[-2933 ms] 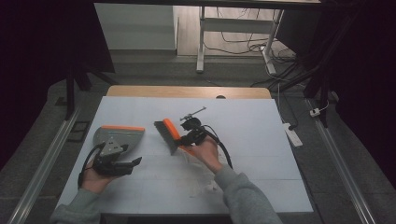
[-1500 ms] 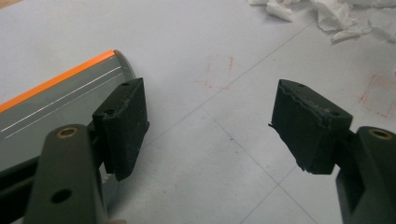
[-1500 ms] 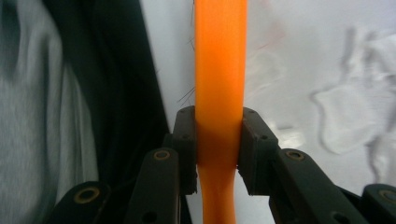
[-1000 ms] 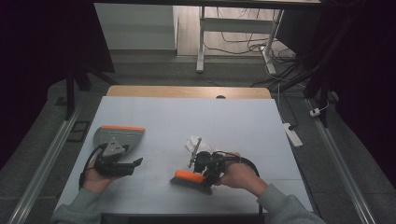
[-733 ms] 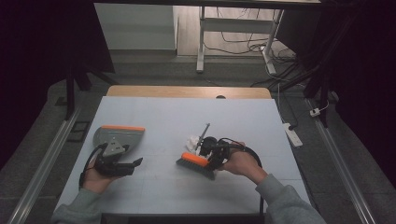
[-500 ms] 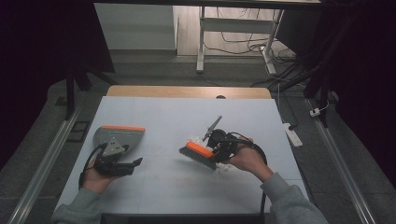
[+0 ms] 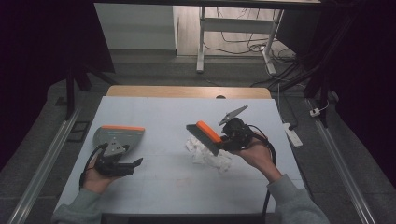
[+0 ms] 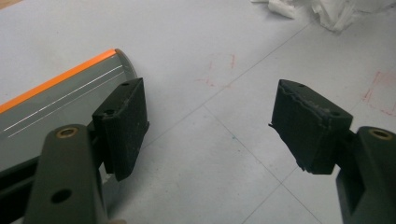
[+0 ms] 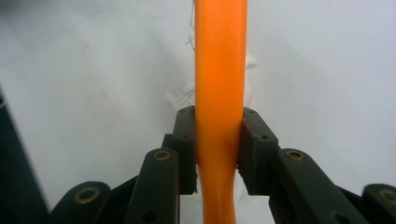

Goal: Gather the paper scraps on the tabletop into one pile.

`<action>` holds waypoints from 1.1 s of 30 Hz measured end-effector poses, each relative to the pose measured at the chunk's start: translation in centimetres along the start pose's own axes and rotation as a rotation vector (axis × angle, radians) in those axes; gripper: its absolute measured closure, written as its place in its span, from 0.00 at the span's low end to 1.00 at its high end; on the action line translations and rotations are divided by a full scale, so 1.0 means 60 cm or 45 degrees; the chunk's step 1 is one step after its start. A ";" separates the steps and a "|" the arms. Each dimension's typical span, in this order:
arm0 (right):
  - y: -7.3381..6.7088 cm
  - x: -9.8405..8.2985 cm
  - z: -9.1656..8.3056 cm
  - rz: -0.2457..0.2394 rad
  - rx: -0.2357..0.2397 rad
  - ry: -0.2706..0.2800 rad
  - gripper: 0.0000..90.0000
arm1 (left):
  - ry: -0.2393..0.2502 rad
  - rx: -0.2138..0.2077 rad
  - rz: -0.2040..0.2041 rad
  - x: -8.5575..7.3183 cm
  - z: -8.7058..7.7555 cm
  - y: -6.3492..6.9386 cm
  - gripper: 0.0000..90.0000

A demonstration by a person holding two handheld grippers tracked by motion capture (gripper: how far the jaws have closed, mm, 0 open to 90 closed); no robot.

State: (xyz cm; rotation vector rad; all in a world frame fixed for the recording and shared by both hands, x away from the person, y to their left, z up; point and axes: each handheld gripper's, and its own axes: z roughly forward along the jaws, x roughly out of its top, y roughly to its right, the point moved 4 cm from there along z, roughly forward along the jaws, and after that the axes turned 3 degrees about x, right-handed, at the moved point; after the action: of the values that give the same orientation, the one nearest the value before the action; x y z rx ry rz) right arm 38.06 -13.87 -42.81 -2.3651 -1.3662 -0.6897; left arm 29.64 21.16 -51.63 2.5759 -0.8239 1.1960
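Brush [image 7: 206, 136] — small hand type, orange handle on top, dark bristle block under it, held tilted above the table [image 7: 163, 186] at centre-right, bristle edge angled down toward the paper. In the right gripper view the handle [image 9: 219, 93] runs straight up the middle: smooth, glossy orange, rounded, a few stray dark bristles showing beside it near the top.

Right gripper [image 7: 227, 136] — in the person's right hand [image 7: 254, 151], jaws clamped on the orange handle from both sides, black pads pressed flat against it. Grey three-cornered plate sticks up above it; black cable loops back past the wrist.

Paper [image 7: 208, 154] — crumpled white scraps, loose heap on the table just under and beside the brush; also seen at top right of the left gripper view [image 8: 327, 9]. Cannot tell if bristles touch it.

Dustpan [image 7: 119, 137] — grey, flat, orange strip along its far edge, lying on the table at left, well apart from the paper.

Left gripper [image 7: 123, 165] — in the left hand [image 7: 95, 177], low at the table, just on the near side of the dustpan. Jaws spread wide, nothing between them; one pad [image 8: 122, 126] sits next to the pan's corner.

Table — pale grey-white top w/ faint grid lines and a few reddish marks.
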 end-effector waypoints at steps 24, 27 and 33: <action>0.054 0.068 0.189 0.417 0.093 0.002 0.78 | 0.005 -0.008 -0.004 -0.002 0.000 -0.004 0.31; 0.059 0.049 0.169 0.418 0.068 -0.006 0.78 | 0.003 -0.006 0.001 -0.002 0.000 -0.003 0.31; 0.037 0.040 0.105 0.347 0.082 0.115 0.78 | -0.004 -0.002 0.007 -0.001 0.002 0.000 0.31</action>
State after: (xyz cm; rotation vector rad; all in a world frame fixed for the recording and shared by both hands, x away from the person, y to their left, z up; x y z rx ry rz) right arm 42.54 -10.11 -46.80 -2.3760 -0.9888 -0.6536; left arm 29.69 21.15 -51.74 2.5763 -0.8330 1.1929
